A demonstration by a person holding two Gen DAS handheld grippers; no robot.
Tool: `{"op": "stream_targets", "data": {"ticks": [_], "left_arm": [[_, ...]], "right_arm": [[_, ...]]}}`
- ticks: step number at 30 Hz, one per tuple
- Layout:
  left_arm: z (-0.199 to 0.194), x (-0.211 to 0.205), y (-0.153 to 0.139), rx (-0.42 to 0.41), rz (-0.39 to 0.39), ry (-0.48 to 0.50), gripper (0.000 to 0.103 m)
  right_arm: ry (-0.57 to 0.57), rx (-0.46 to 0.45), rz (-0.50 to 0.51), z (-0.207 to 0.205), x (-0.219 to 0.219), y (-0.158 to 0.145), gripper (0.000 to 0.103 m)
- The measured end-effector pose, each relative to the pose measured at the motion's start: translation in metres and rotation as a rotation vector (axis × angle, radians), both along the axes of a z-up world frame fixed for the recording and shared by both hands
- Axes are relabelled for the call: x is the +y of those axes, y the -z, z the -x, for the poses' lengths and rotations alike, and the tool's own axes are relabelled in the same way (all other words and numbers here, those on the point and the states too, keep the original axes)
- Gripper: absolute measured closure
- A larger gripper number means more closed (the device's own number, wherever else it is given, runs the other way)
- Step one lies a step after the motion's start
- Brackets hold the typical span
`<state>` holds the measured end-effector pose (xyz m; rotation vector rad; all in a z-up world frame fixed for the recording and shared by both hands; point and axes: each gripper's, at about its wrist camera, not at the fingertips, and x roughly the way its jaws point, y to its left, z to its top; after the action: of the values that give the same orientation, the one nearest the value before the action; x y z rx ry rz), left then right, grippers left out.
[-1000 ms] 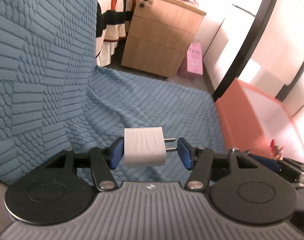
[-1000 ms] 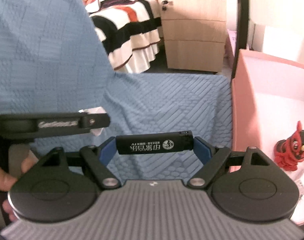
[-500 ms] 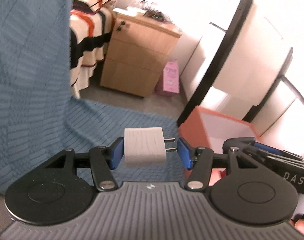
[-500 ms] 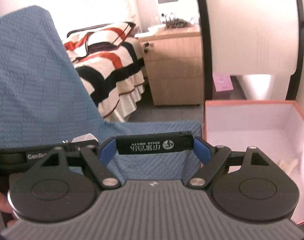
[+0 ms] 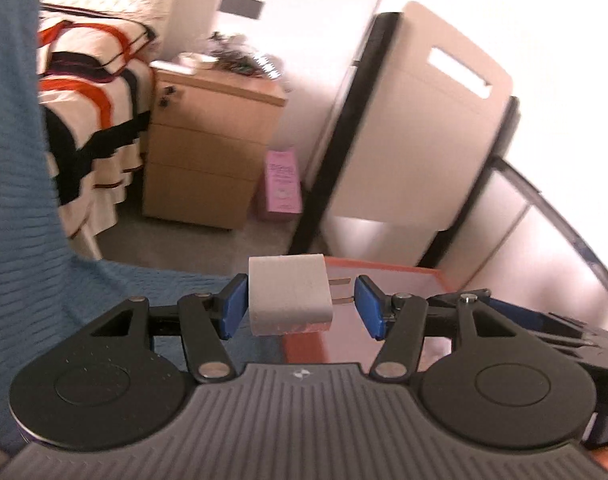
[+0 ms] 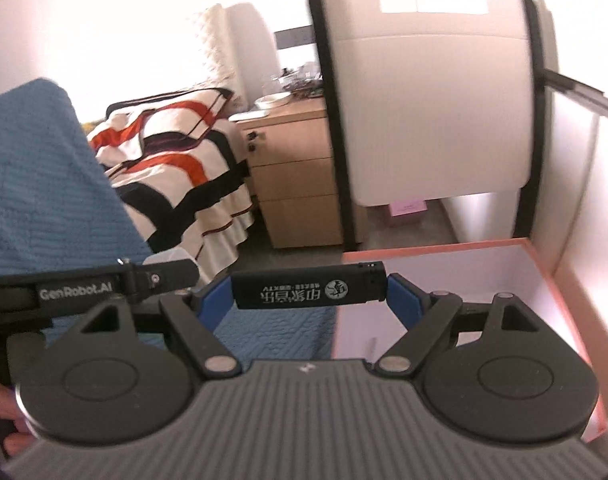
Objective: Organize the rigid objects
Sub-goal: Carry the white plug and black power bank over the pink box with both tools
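My left gripper [image 5: 302, 307] is shut on a white plug charger [image 5: 290, 295], its two prongs against the right pad, held above the near edge of the orange box [image 5: 391, 270]. My right gripper [image 6: 309, 294] is shut on a black lighter [image 6: 309, 286] with white print, held endwise between the blue pads, above the left part of the orange box [image 6: 551, 284]. The box's white inside shows; its contents are hidden. The left gripper also shows at the left of the right wrist view [image 6: 80, 286], and the right gripper at the right of the left wrist view [image 5: 543, 320].
A blue textured cover [image 6: 40, 184] drapes the seat and back on the left. A striped bed [image 6: 172, 152], a wooden drawer cabinet [image 6: 296, 184], a pink carton [image 5: 282, 186] and a white chair back [image 6: 427, 100] stand behind the box.
Both grippers have risen and tilted up with their objects and moved right over the box. The red toy in the box has dropped out of view.
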<state>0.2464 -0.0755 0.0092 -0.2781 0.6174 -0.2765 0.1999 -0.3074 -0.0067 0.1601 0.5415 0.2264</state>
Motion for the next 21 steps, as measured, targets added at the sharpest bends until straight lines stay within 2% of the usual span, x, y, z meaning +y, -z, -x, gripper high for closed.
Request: {"op": "stream_targets", "data": {"ticks": [5, 11, 17, 21], "left_arm": [[-0.004, -0.040, -0.013, -0.014, 0.016, 0.058, 0.040], [-0.013, -0.083, -0.016, -0.011, 0.011, 0.108, 0.040], [-0.026, -0.123, -0.001, 0.028, -0.014, 0.139, 0.040], [-0.036, -0.150, 0.020, 0.073, -0.029, 0.158, 0.040]], "right_arm": [[0.062, -0.016, -0.008, 0.005, -0.037, -0.004, 0.018], [0.130, 0.016, -0.043, 0.005, -0.081, 0.005, 0.018], [0.177, 0.035, -0.033, 0.007, -0.113, 0.019, 0.018], [0.196, 0.089, -0.030, 0.003, -0.131, 0.041, 0.018]]}}
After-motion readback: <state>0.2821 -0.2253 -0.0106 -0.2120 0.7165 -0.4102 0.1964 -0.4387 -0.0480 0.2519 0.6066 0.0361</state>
